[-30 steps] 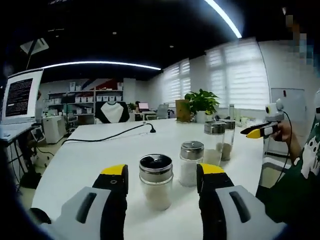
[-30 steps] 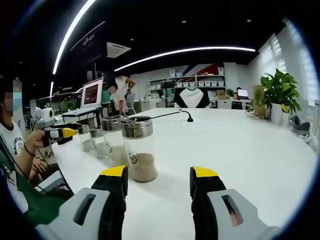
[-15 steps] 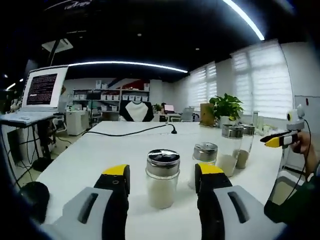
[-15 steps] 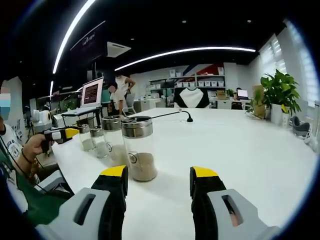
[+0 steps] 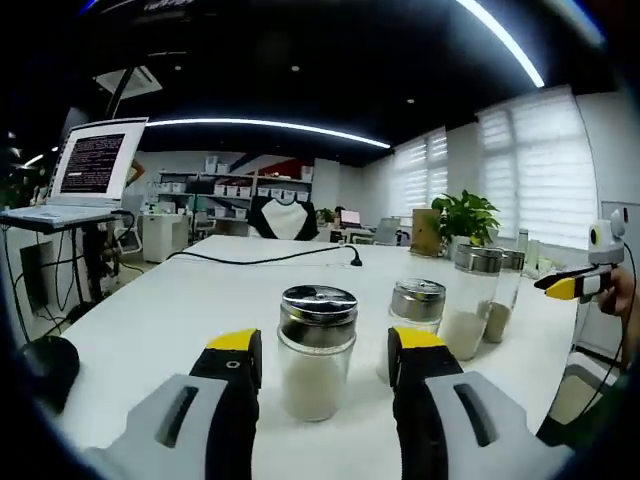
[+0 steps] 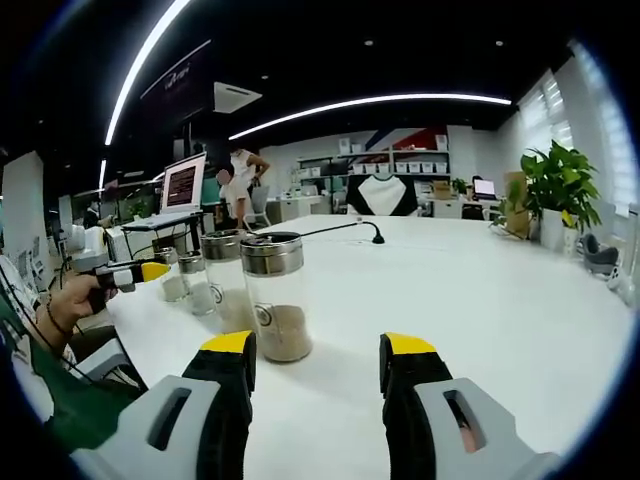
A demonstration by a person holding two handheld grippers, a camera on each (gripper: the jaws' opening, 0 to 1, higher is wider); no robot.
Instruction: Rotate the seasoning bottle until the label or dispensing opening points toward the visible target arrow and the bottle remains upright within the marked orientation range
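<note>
A short glass seasoning bottle (image 5: 317, 355) with white grains and a perforated metal lid stands upright on the white table (image 5: 150, 320). It sits between the jaws of my left gripper (image 5: 323, 343), which is open and not touching it. A second short shaker (image 5: 416, 308) stands behind it to the right, followed by two tall jars (image 5: 475, 300). In the right gripper view, my right gripper (image 6: 318, 345) is open. Just ahead and left of it stands a tall jar of brown seasoning (image 6: 272, 297). The other tall jar (image 6: 222, 275) and the small shakers (image 6: 190, 282) line up behind.
A black cable (image 5: 270, 260) runs across the far part of the table. A laptop on a stand (image 5: 90, 170) is off the left edge and a potted plant (image 5: 465, 215) is at the back. A person's hand holds the other gripper (image 6: 125, 273) at the table's edge.
The left gripper's camera has swung around and closer, so the white-grain bottle now looms larger between its jaws. The right gripper view is steady, and the hand with the left gripper has shifted slightly in it.
</note>
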